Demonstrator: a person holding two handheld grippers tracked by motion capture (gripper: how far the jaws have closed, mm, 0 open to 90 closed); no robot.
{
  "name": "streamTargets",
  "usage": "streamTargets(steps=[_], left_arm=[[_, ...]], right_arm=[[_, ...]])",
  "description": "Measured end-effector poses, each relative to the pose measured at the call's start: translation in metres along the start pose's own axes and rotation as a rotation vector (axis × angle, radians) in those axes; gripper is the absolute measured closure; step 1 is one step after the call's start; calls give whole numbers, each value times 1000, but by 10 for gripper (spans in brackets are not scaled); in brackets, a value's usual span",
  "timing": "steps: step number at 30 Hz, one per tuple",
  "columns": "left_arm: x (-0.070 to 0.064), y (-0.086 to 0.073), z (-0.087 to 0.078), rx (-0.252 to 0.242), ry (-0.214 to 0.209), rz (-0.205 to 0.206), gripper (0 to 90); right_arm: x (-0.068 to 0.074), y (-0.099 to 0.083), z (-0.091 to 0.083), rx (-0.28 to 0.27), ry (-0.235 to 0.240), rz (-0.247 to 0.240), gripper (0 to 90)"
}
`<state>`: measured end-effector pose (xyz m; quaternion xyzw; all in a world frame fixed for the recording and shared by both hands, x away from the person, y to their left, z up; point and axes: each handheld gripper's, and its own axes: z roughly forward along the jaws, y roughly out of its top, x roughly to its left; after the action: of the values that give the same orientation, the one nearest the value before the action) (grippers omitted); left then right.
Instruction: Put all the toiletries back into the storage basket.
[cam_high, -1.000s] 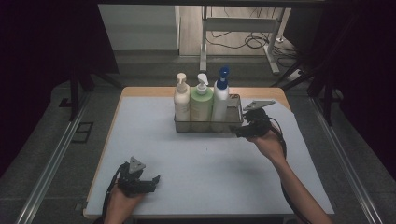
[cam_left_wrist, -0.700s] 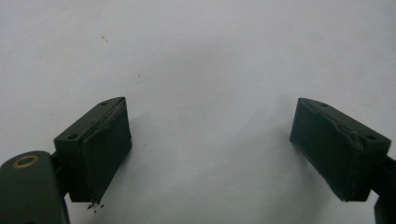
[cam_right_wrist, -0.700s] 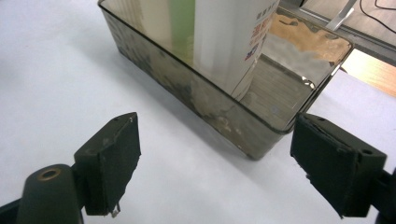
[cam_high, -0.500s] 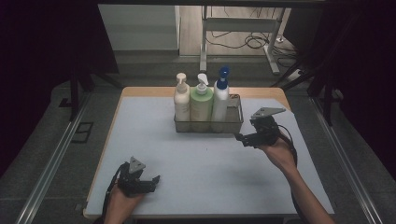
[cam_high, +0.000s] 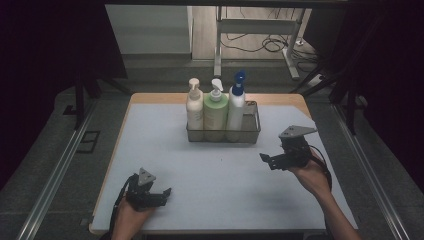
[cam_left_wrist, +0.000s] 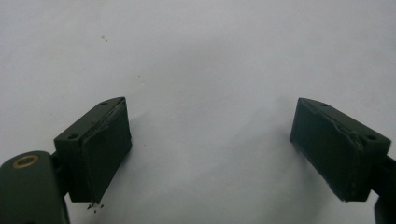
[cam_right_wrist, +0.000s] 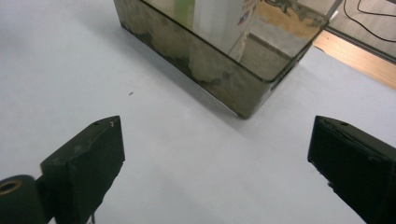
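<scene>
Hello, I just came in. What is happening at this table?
A person holds a hand-held gripper in each hand. The right gripper hangs open and empty to the right of and nearer than the basket, apart from it. Three pump bottles stand upright in the basket: cream, green and white with a blue pump. The left gripper rests open on the mat near the front edge.

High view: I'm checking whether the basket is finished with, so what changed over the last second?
The right tongs drew back from the wire basket toward the person, open and empty. The left tongs, the basket and its three bottles stayed put.
</scene>
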<state>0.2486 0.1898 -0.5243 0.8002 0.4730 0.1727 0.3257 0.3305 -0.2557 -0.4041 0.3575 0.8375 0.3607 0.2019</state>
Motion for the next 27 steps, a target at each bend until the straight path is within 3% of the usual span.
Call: streamTargets(steps=[14, 27], left_arm=[[0, 0, 0, 3, 0, 4, 121], [0, 0, 0, 4, 0, 5, 121]], right_arm=[[6, -40, 3, 31, -17, -6, 0], [19, -82, 25, 55, -6, -15, 0]])
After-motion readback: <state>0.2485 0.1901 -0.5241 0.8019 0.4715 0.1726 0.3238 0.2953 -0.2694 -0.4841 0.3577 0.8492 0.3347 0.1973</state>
